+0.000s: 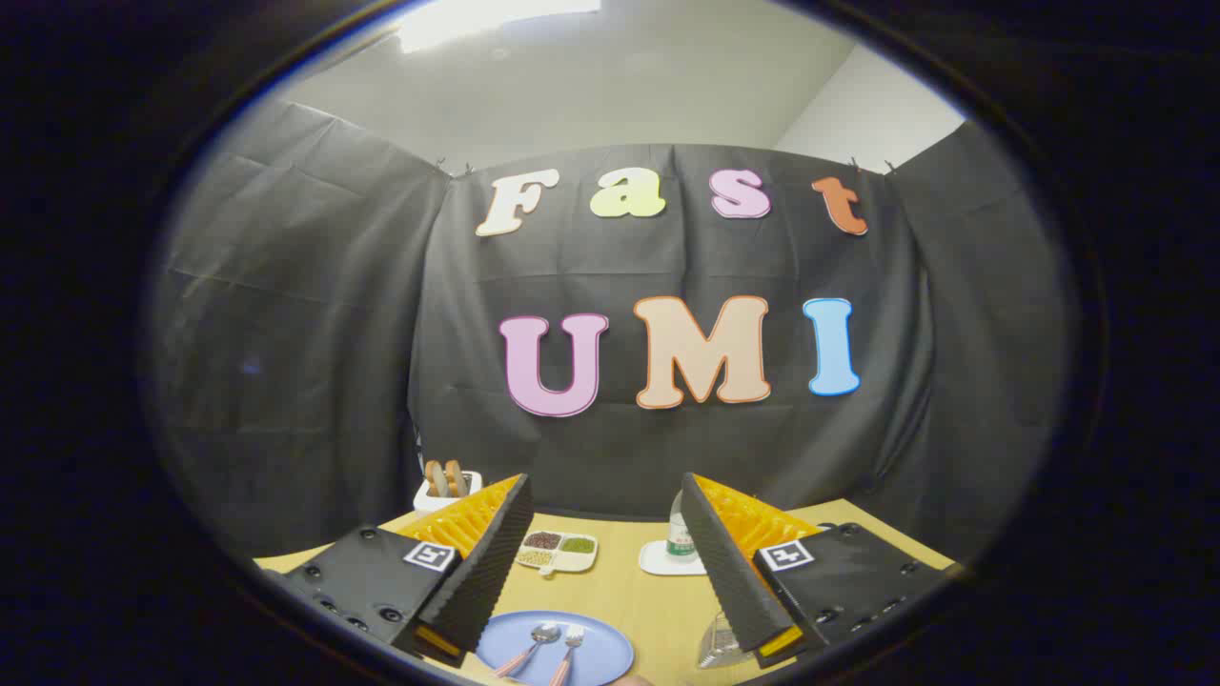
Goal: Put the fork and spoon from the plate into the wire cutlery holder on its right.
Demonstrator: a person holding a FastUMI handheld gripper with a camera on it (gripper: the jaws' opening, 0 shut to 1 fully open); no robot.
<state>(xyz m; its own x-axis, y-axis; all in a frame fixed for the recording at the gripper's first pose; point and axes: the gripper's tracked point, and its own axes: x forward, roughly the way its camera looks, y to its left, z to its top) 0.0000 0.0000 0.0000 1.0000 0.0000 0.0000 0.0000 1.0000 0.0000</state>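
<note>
My gripper (606, 500) stands open high above the wooden table, with nothing between its two orange-and-black fingers. Below and between the fingers lies a blue plate (600, 657). On it rest a spoon (539, 638) and a fork (570, 643), side by side, both with pinkish handles pointing toward me. To the plate's right, partly hidden behind my right finger (739, 572), stands the wire cutlery holder (717, 643).
Beyond the plate sits a white divided dish (560, 551) with beans and grains. A small bottle (680, 534) stands on a white coaster to its right. A white toaster (446, 488) with bread is at the back left, against the black cloth wall.
</note>
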